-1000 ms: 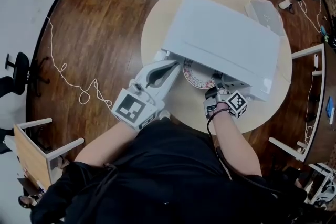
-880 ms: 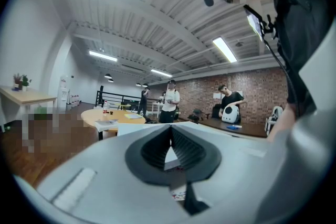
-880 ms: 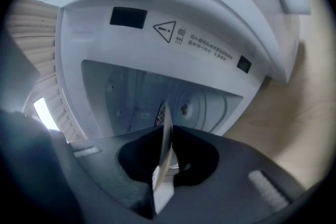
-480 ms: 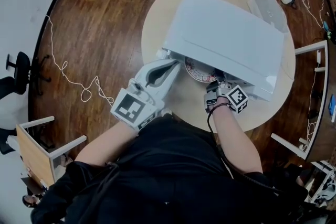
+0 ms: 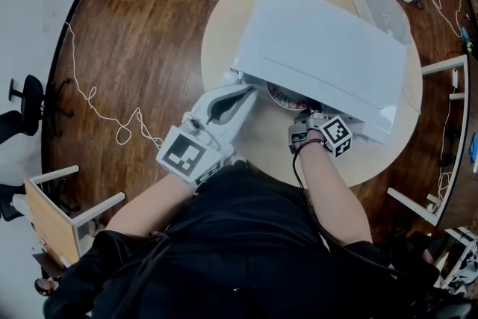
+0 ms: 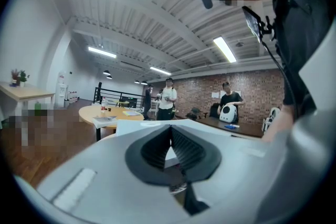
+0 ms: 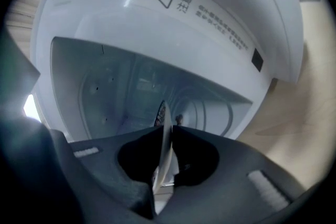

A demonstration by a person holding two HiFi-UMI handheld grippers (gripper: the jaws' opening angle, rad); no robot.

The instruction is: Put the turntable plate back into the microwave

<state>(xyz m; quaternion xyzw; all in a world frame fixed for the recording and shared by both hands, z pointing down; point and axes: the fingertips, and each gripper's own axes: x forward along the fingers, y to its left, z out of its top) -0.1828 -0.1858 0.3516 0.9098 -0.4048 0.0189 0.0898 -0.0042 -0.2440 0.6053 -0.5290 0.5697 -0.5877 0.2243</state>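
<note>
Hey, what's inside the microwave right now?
The plate, partway in, clamped by the right tongs. Bare walls otherwise in the microwave; the cavity floor is hidden behind the tongs.

The microwave (image 5: pixel 321 48) is smooth white with a soft sheen, the plate (image 5: pixel 284 95) glossy and glazed, the worktop (image 5: pixel 269 140) pale matt wood, the floor (image 5: pixel 149 26) dark polished wood.

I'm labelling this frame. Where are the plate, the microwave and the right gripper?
plate (image 5: pixel 286 95): head view, its patterned rim.
microwave (image 5: pixel 321 48): head view, its white top.
right gripper (image 7: pixel 167 131): right gripper view, between its fingertips.
</note>
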